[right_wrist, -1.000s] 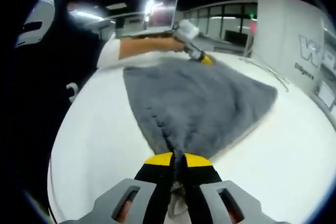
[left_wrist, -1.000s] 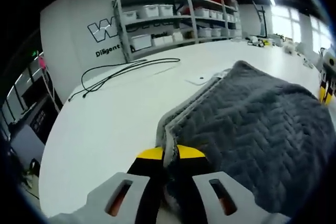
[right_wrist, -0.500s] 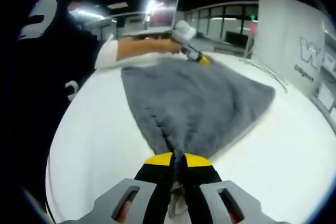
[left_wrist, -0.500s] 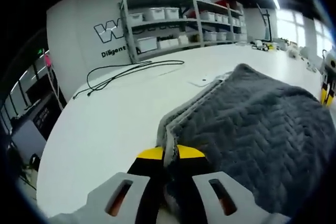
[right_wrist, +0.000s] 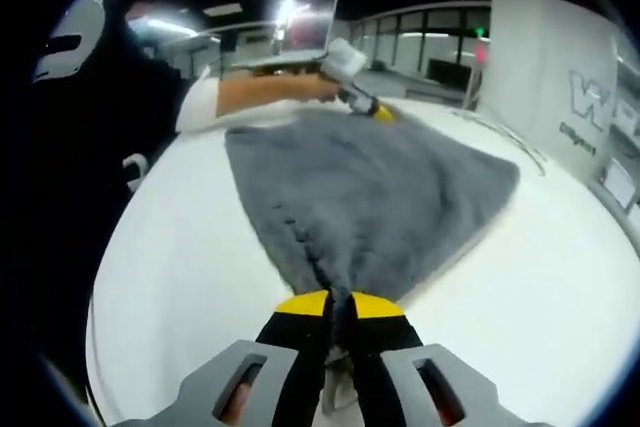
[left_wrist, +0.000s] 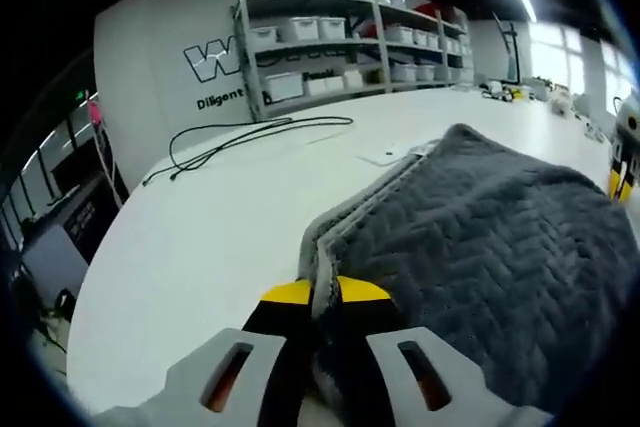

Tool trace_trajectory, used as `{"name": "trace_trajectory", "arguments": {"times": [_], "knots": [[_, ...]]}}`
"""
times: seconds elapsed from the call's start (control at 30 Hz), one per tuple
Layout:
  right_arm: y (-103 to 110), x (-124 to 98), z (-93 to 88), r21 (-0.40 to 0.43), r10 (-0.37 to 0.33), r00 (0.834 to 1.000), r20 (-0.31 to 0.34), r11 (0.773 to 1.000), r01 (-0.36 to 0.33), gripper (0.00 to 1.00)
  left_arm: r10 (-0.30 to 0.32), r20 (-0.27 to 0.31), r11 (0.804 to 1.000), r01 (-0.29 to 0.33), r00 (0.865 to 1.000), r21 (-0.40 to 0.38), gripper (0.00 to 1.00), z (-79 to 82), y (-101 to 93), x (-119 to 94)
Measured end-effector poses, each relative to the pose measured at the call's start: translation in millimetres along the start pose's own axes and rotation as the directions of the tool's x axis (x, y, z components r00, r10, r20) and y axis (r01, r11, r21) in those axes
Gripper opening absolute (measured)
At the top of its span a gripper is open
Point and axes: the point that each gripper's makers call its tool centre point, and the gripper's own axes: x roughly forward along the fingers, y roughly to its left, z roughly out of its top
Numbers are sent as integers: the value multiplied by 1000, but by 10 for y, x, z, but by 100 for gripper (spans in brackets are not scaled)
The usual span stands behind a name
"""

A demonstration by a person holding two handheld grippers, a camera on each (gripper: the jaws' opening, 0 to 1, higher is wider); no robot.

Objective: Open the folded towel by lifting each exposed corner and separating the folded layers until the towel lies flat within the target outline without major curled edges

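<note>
Left tongs point(left_wrist: 320, 292) and right tongs point(right_wrist: 339, 305) each pinched a corner of grey towel point(right_wrist: 370, 202) on white table point(left_wrist: 220, 237); shelf point(left_wrist: 330, 47) bins' contents unreadable.

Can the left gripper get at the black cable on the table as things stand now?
Probably not at once. The left gripper is shut on a corner of the gray towel, so it is occupied. The cable lies apart from the towel on the bare white table, with nothing between.

A black cable point(left_wrist: 240, 132) lies on the white table point(left_wrist: 200, 237) before shelving point(left_wrist: 330, 37) holding what look like bins.
</note>
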Motion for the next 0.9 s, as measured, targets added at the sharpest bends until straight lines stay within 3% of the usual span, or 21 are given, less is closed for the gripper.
{"name": "trace_trajectory", "arguments": {"times": [0.77,0.9], "knots": [[-78,-30,-30,-44,-24,1000,-16,999,23,3,20,14,1000,-20,1000,-19,6,-89,148,-38],[-96,-34,-35,-52,-34,999,-25,998,33,3,35,7,999,-35,999,5,6,-103,158,-44]]}}
